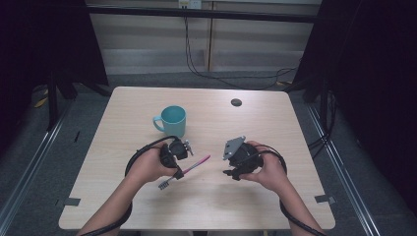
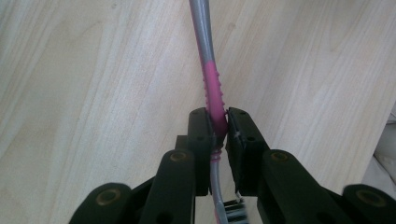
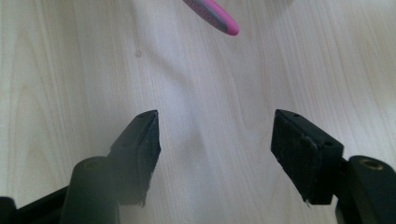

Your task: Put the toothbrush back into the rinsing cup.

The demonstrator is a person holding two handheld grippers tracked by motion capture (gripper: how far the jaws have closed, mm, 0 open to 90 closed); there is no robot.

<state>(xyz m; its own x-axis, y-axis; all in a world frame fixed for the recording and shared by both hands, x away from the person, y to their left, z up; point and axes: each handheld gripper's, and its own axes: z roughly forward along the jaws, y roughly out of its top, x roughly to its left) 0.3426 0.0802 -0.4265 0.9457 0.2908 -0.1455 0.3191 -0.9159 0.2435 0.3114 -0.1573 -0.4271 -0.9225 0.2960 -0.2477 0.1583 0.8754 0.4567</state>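
Note:
A toothbrush point(image 1: 194, 163) with a pink and grey handle is held a little above the wooden table point(image 1: 211, 206), with my left gripper point(image 1: 177, 173) shut on it. In the left gripper view the pads clamp the pink ribbed part of the toothbrush point(image 2: 210, 79) at the left gripper point(image 2: 218, 123); the bristle head point(image 2: 232, 210) lies below the jaws. My right gripper point(image 1: 230, 173) sits to the right of the brush, apart from it. In the right gripper view the right gripper point(image 3: 215, 121) stands open over bare wood, and the pink handle tip point(image 3: 219, 18) shows beyond it.
A teal mug point(image 1: 172, 120) stands upright behind the left hand, handle to the left. A small black round disc point(image 1: 236, 102) lies near the table's far edge. Cables trail from both grippers along the forearms.

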